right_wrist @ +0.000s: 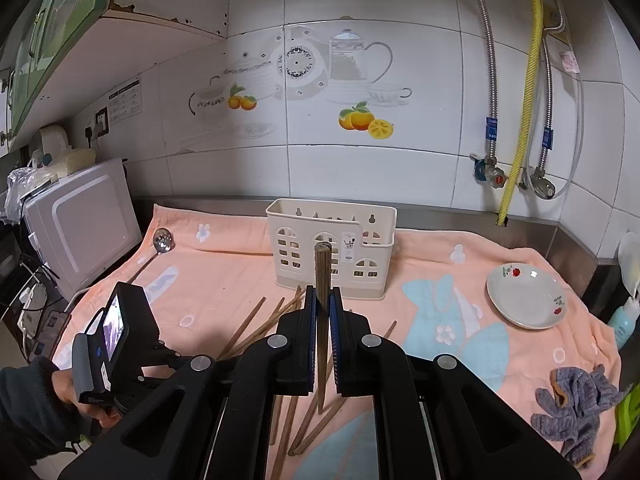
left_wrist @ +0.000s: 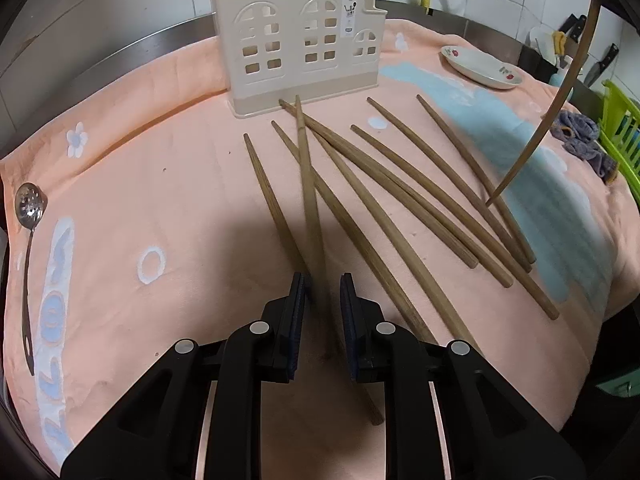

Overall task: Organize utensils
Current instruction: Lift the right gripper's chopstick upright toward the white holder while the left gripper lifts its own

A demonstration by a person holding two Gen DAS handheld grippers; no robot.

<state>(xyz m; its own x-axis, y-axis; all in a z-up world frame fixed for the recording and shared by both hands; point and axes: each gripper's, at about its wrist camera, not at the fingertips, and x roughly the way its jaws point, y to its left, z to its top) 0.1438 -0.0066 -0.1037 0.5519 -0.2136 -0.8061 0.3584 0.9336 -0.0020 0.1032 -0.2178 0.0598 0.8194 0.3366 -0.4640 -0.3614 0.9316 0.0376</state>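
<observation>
Several wooden chopsticks [left_wrist: 400,208] lie fanned out on a peach towel [left_wrist: 160,184] in front of a cream utensil holder [left_wrist: 300,52] [right_wrist: 332,248]. My left gripper [left_wrist: 323,280] hangs low over the towel. One chopstick [left_wrist: 306,168] runs between its jaws, which stand a little wider than the stick, so the right pad is clear of it. My right gripper [right_wrist: 323,292] is shut on another chopstick [right_wrist: 322,272], held steeply with its thick end up. That stick [left_wrist: 560,96] slants down to touch the pile. A slotted metal spoon [left_wrist: 28,216] [right_wrist: 164,240] lies at the towel's left edge.
A white flowered plate [left_wrist: 480,66] [right_wrist: 524,296] sits at the back right. Grey gloves [right_wrist: 576,404] and a green rack [left_wrist: 620,128] lie at the right edge. A microwave [right_wrist: 80,224] stands on the left. A sleeved hand [right_wrist: 68,392] holds the left gripper's handle.
</observation>
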